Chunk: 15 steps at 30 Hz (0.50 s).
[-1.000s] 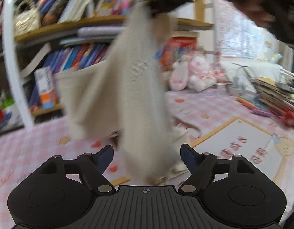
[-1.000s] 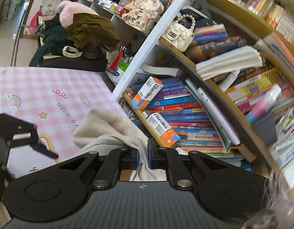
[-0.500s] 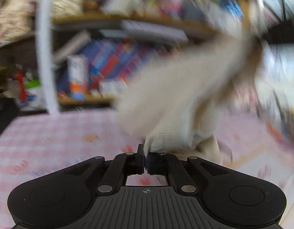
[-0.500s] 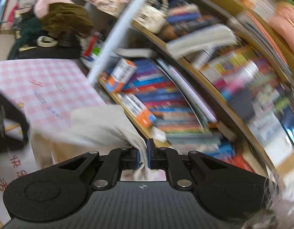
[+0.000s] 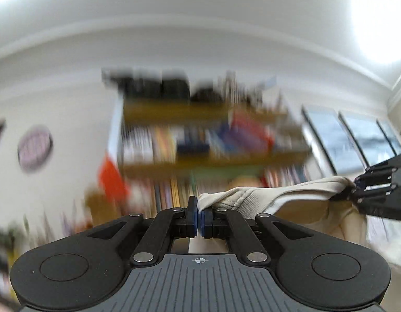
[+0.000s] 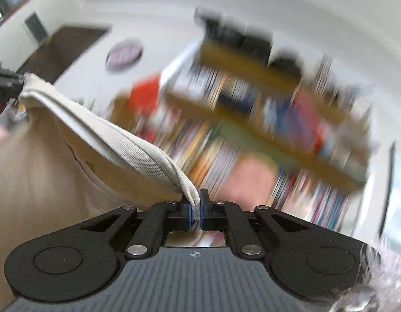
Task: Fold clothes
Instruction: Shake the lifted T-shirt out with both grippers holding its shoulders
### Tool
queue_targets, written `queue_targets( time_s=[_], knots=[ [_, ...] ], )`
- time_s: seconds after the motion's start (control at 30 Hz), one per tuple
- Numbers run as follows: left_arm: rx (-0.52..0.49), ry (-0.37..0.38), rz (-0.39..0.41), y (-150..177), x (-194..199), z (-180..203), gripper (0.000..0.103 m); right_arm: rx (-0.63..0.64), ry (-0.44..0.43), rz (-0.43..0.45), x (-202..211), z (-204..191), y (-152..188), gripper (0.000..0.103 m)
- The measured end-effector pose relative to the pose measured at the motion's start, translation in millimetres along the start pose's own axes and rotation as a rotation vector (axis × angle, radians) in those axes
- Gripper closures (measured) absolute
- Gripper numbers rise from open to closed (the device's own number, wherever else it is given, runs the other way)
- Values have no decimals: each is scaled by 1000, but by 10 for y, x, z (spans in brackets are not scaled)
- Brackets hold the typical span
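A cream ribbed garment [image 5: 283, 197] hangs stretched in the air between both grippers. My left gripper [image 5: 199, 214] is shut on one end of its ribbed edge. My right gripper [image 6: 196, 209] is shut on the other end of that edge [image 6: 127, 145]. In the left wrist view the right gripper [image 5: 356, 191] shows at the right edge, gripping the cloth. In the right wrist view the left gripper [image 6: 22, 83] shows at the left edge. The rest of the garment [image 6: 39, 182] hangs below, mostly out of sight. Both views tilt upward and are blurred.
A tall wooden bookshelf [image 5: 208, 140] packed with books fills the background, also blurred in the right wrist view as the bookshelf [image 6: 265, 119]. Windows [image 5: 356, 140] stand to its right. White ceiling [image 5: 200, 26] is above. A dark door [image 6: 59, 49] is at left.
My left gripper shut on the garment's edge. Both grippers then swung upward, lifting the cloth off the pink table, which has left both views; the edge now stretches between them.
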State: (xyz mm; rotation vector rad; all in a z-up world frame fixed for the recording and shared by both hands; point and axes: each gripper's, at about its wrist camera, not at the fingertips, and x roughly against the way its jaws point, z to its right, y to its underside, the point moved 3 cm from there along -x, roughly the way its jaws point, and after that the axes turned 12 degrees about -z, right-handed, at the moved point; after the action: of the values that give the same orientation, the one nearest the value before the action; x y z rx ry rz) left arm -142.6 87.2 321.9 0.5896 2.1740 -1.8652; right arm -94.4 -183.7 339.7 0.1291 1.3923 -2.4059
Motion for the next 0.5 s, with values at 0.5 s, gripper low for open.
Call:
queue_targets(
  time_s=[0.5],
  knots=[
    [184, 2, -782, 2059, -820, -225, 100, -226, -466, -537, -1161, -790, 1475, 97]
  ],
)
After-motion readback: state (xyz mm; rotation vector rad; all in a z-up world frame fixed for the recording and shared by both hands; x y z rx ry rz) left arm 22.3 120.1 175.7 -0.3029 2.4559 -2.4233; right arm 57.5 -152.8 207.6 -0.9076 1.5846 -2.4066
